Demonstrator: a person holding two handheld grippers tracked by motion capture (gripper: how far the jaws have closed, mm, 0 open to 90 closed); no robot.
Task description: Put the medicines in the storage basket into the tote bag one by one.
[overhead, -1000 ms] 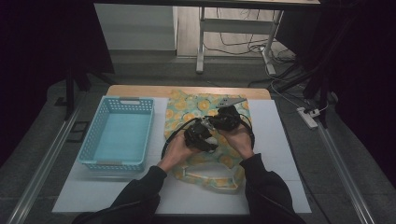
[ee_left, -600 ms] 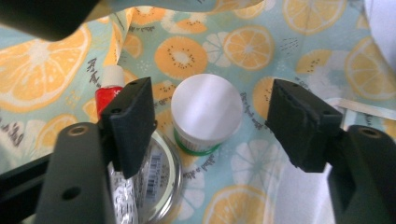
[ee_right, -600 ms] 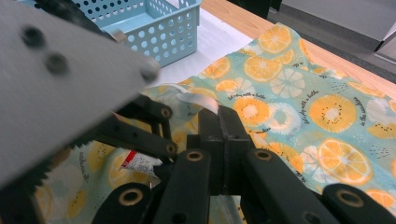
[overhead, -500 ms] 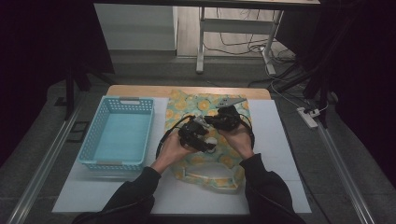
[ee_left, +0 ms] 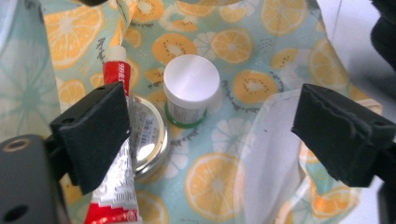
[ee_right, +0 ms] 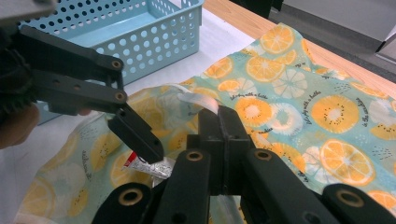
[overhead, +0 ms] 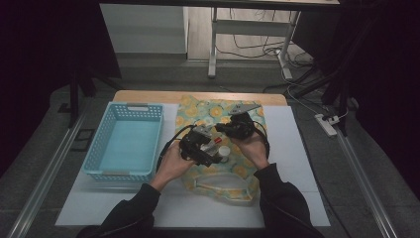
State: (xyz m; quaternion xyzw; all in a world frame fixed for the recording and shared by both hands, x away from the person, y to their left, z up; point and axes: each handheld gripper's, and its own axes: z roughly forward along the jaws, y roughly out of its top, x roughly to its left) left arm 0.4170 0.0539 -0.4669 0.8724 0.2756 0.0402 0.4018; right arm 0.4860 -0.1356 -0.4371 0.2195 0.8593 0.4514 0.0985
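The left tool (ee_left: 210, 135) stands released, its jaws having just been opening wide above a white-capped jar (ee_left: 192, 89), a round silver tin (ee_left: 148, 135) and a red-and-white tube (ee_left: 116, 154), none of them pressed by its black pads (ee_left: 91, 135). The three items lie close together inside a citrus-print bag (ee_left: 243, 46), the tube running past the tin's edge and the jar just beside the tin. The right tool (ee_right: 219, 126) is clenched on a clear strip at the bag's edge, holding it raised. In the high view, the left tool (overhead: 200, 145) and right tool (overhead: 236, 126) work near each other over the bag (overhead: 218, 111), which lies spread at the middle of the white-topped surface (overhead: 297, 148). A light blue perforated basket (overhead: 126, 141) sits just beside the bag, on the person's left.
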